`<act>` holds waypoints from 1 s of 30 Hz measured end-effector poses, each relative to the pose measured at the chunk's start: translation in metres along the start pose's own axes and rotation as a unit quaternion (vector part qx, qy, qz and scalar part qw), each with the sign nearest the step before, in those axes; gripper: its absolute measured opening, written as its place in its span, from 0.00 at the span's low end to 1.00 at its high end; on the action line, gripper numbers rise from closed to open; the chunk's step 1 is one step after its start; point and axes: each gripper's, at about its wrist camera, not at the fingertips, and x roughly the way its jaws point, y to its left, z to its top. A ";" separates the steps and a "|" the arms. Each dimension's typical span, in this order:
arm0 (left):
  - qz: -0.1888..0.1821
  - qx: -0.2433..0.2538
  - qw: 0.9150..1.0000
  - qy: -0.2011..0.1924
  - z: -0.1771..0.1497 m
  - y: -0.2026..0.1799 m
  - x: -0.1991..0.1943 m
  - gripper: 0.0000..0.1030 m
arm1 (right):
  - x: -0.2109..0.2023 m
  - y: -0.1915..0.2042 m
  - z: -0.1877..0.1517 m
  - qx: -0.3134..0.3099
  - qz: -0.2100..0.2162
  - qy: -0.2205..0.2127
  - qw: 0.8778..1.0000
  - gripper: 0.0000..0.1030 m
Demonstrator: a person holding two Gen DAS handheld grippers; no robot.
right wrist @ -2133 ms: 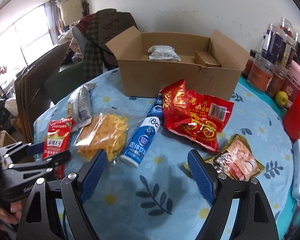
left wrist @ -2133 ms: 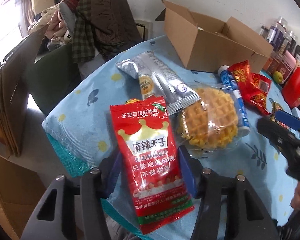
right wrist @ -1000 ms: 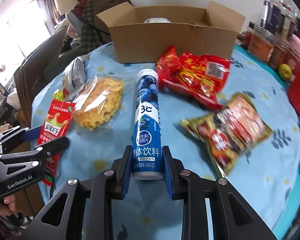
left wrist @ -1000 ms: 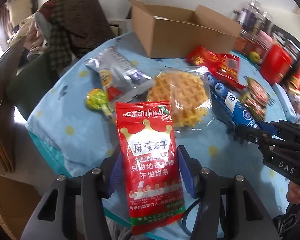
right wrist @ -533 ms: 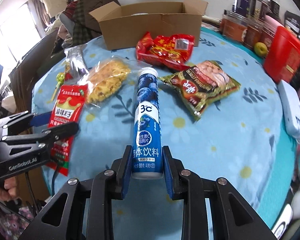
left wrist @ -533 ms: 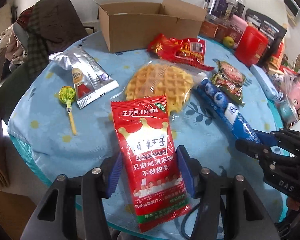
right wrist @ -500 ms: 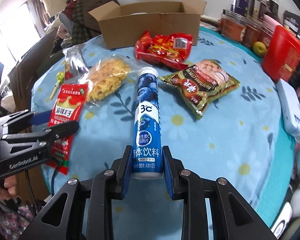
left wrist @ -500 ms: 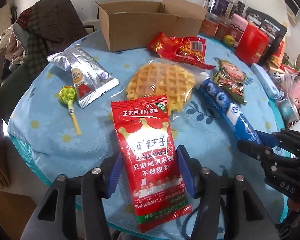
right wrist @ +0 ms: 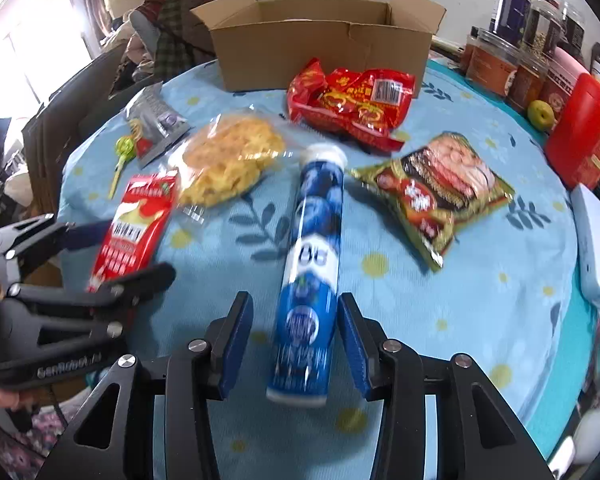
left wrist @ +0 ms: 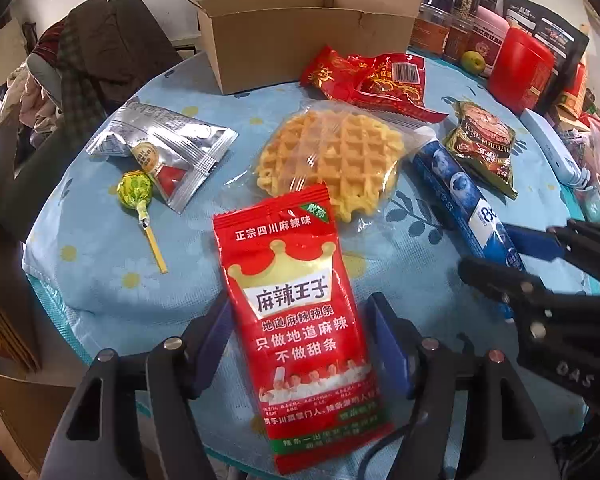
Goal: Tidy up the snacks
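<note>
Jaws: both sets just opened, released. Left gripper (left wrist: 300,336) straddles red packet (left wrist: 300,320); right gripper (right wrist: 296,344) straddles blue tube (right wrist: 314,256), both lying on blue tablecloth (right wrist: 480,280). Box (left wrist: 300,28), waffle (left wrist: 332,160). Lollipop (left wrist: 136,196) clearer in left view. Half a second ago both items were gripped.

1. My left gripper (left wrist: 300,344) has just been opening; the red packet (left wrist: 300,320) lies between my pads, free of both.
2. The waffle (left wrist: 332,160) lies just beyond it, under its top edge.
3. The blue tube (left wrist: 456,196) lies right of the waffle, its near end between the right gripper's (left wrist: 512,260) fingers.
4. A lollipop (left wrist: 136,194) touches the silver packet (left wrist: 164,148).
</note>
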 end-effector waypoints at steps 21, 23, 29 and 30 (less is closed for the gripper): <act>-0.031 -0.024 0.998 -0.049 -0.006 0.013 -0.028 0.46 | -0.006 -0.007 -0.013 0.024 0.010 -0.022 0.999 0.28; -0.032 -0.023 0.998 -0.055 -0.006 0.012 -0.034 0.45 | -0.012 -0.006 -0.018 0.027 0.010 -0.024 0.999 0.28; -0.041 -0.020 0.997 -0.061 -0.007 0.009 -0.042 0.45 | -0.029 -0.009 -0.034 0.051 0.018 -0.037 0.998 0.28; -0.042 -0.019 0.997 -0.061 -0.008 0.008 -0.042 0.45 | -0.031 -0.009 -0.036 0.054 0.020 -0.039 0.998 0.28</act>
